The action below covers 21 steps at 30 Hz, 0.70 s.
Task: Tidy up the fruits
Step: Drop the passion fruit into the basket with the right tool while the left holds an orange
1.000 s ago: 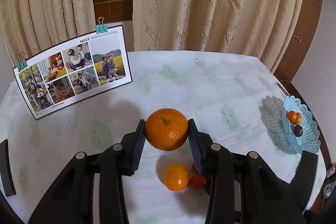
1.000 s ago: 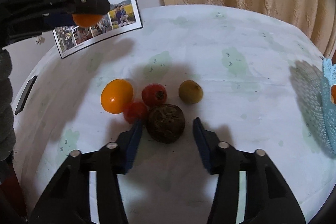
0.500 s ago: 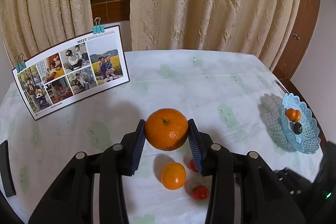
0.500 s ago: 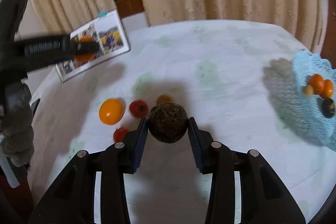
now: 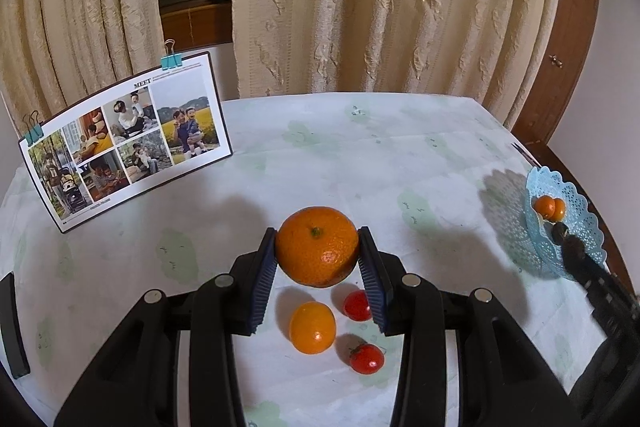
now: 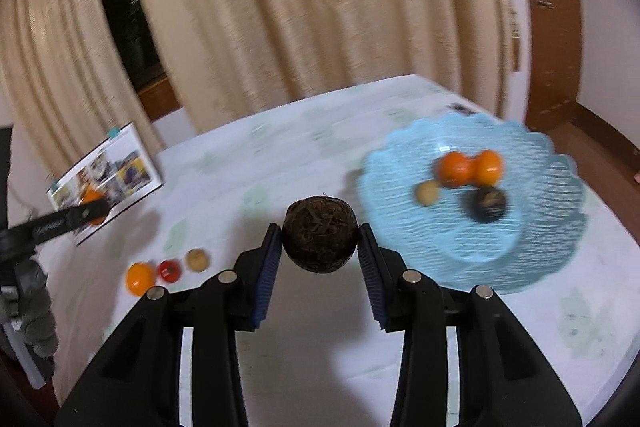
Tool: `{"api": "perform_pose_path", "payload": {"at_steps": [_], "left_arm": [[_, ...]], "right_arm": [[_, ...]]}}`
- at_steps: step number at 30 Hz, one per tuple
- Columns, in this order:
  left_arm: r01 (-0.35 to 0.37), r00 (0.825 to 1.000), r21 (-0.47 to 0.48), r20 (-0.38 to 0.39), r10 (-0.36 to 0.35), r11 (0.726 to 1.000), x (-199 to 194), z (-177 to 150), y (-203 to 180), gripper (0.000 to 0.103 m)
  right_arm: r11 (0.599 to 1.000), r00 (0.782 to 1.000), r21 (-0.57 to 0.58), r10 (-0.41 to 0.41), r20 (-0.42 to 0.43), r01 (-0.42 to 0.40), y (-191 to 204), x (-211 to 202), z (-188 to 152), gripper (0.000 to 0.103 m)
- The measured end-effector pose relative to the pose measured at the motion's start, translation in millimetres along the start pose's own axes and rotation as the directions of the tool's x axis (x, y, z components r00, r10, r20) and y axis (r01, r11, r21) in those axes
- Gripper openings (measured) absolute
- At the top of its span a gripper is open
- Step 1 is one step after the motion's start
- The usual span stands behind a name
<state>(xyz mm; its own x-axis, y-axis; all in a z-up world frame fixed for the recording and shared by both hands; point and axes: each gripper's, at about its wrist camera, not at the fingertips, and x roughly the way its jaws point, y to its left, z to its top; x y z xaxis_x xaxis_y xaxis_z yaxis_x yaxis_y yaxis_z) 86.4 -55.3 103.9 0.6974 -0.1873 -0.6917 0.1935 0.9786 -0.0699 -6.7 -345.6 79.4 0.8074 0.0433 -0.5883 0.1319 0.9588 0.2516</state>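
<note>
Right gripper [image 6: 319,259]: fingers clamped on a dark brown, rough-skinned fruit [image 6: 320,239], lifted off the tabletop [image 6: 280,347].
Blue lace-edged basket [image 6: 520,255]: lies ahead and to the right of those fingers, near but not yet under the fruit; view blurred. It holds two small oranges [image 6: 468,169], a pale round fruit [image 6: 427,193] and a dark one [image 6: 486,203].
Left gripper [image 5: 318,279]: fingers closed on a large orange [image 5: 317,246], held above the tabletop; the basket [image 5: 580,203] sits well apart, far to its right.
On the tabletop below: a smaller orange [image 5: 312,327], two red tomatoes [image 5: 366,358].
Judgement: the right gripper is much nearer the basket, so its fruit likely goes in first, forward and rightward over the rim.
</note>
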Motion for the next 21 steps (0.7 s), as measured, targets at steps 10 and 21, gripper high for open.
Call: {"api": "perform_pose_path", "payload": {"at_steps": [10,21], "left_arm": [[0.021,1.000,0.024,-0.003,-0.021,0.999,-2,-3,-17,0.041],[0.056,0.998,0.069,-0.009,-0.056,0.996,-3,-1,-52,0.040]], "right_arm": [[0.978,0.985,0.128,-0.170,0.026,0.165,-67,-13,0,0.041],[0.954,0.968,0.193,-0.246,0.054,0.232,-101,-24,-8,0.047]]}}
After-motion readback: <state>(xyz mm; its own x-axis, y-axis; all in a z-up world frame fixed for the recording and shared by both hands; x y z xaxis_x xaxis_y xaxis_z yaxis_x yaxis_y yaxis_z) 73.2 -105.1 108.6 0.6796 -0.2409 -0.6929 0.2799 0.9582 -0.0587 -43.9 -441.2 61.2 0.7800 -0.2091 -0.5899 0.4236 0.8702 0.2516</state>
